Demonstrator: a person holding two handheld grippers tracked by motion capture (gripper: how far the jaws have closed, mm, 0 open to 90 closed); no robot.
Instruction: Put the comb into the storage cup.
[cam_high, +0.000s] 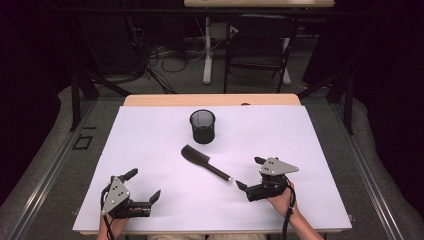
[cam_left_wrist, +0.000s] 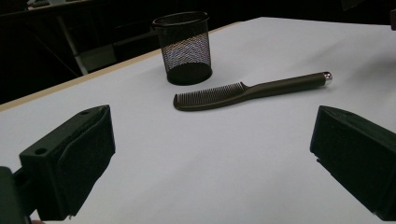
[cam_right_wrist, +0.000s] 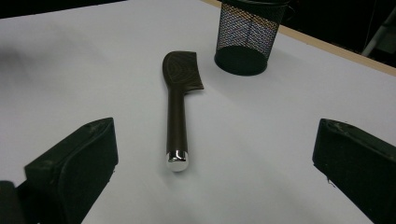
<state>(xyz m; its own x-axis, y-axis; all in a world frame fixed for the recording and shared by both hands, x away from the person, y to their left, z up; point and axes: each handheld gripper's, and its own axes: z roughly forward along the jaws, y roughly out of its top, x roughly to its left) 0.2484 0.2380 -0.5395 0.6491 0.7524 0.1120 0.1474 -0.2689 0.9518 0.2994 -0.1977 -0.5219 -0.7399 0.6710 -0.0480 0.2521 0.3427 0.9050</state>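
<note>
Right gripper (cam_high: 248, 173) low over the counter (cam_high: 150, 150), jaws wide apart, aimed at the comb (cam_right_wrist: 177, 109) handle's silver tip. Left gripper (cam_high: 145, 185) likewise spread, idle. Comb flat, just short of the cup (cam_high: 202, 126). Approach stage, seemingly; next: close in, straddle handle, pinch.

the white table (cam_high: 150, 150) is evenly lit from above, while the room around it falls into near-black. shadows are soft and faint. the pictures are slightly grainy; the comb's metal tip (cam_right_wrist: 177, 158) catches a small glare.
</note>
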